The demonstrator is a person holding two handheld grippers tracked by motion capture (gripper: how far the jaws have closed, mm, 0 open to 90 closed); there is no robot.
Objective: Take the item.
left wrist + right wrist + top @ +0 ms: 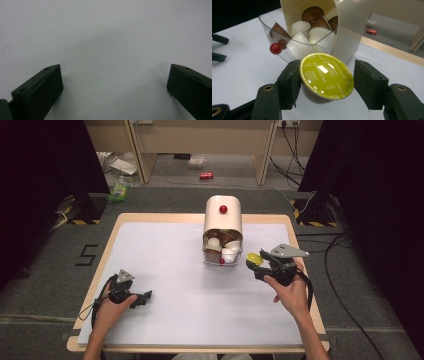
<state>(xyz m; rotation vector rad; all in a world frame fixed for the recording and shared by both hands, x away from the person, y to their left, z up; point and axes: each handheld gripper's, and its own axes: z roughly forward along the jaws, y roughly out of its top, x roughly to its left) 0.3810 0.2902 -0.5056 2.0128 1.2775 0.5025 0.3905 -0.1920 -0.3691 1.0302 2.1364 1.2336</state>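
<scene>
One coffee capsule (326, 76), capped with a yellow-green foil lid, is gripped between the two black jaws of the right gripper (260, 263); the jaws are closed on it, one at either side, with the lid tilted up towards the gripper's camera. In the high view the capsule (254, 259) is seen at the gripper's tip, just beside the open mouth of the capsule dispenser (223, 215).

One dispenser is counted: a cream, round-topped box with a clear plastic drawer (265, 23) at its front. It stands directly ahead of the right gripper and very near it. Two red knobs are made out, one on the dispenser's top (223, 209) and one on the clear drawer (275, 48), the latter ahead and to the left of the held capsule in the right gripper view. Inside the drawer a heap of capsules is seen, white ones (300, 28) and brown ones (312, 13) mixed; at least three of each are counted, and the rest are hidden behind them.

The left gripper (145, 296) is held low over the white table sheet (165, 260), well apart from the dispenser. Its two jaws are spread wide, with nothing between them but bare white surface.
</scene>
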